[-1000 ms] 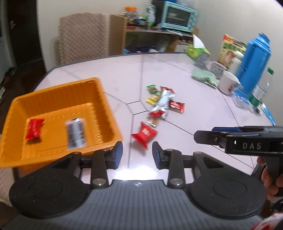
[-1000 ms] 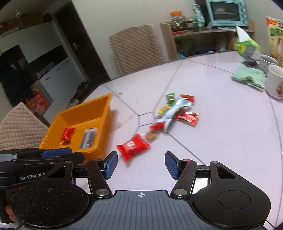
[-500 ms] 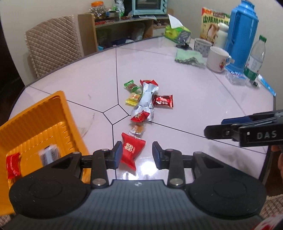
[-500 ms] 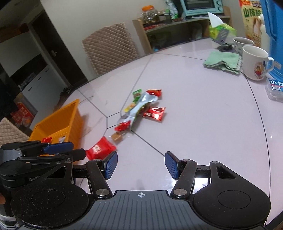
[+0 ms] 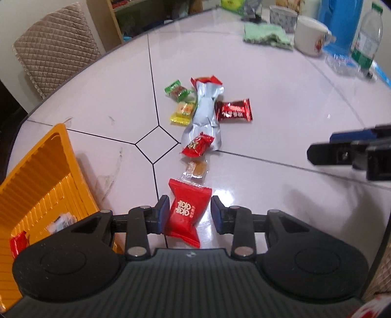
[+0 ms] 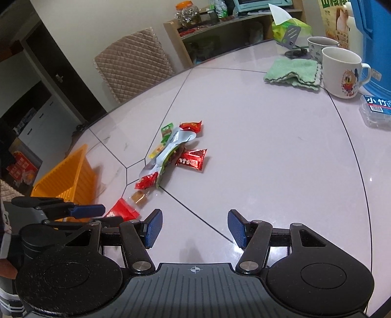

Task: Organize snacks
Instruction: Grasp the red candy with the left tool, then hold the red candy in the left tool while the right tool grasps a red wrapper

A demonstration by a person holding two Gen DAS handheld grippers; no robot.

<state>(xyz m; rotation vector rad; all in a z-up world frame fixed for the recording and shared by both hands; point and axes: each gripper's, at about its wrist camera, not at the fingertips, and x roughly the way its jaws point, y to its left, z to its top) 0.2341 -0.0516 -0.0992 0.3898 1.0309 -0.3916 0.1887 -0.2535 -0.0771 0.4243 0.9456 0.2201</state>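
My left gripper (image 5: 189,214) is open, its jaws on either side of a red candy packet (image 5: 187,211) that lies on the table. Beyond it lie a small clear-wrapped brown candy (image 5: 195,168), a red packet (image 5: 196,146), a silver pouch (image 5: 204,113), a dark red bar (image 5: 233,110), and yellow (image 5: 182,112) and green (image 5: 178,91) candies. The orange basket (image 5: 41,178) at left holds a red packet (image 5: 17,244) and a white one (image 5: 59,221). My right gripper (image 6: 194,228) is open and empty over bare table; the snack pile (image 6: 171,151) and the basket (image 6: 67,177) show ahead and left.
At the far right stand two mugs (image 6: 342,71), a green cloth (image 6: 293,73), a blue thermos (image 5: 342,22), a water bottle (image 5: 366,41), a clear box (image 6: 377,111) and a tissue box (image 6: 290,27). A quilted chair (image 6: 133,71) and a shelf (image 6: 220,36) stand behind the table.
My left gripper has moved from over the basket to the right and forward, and now straddles the red candy packet. My right gripper swung right, away from the basket.
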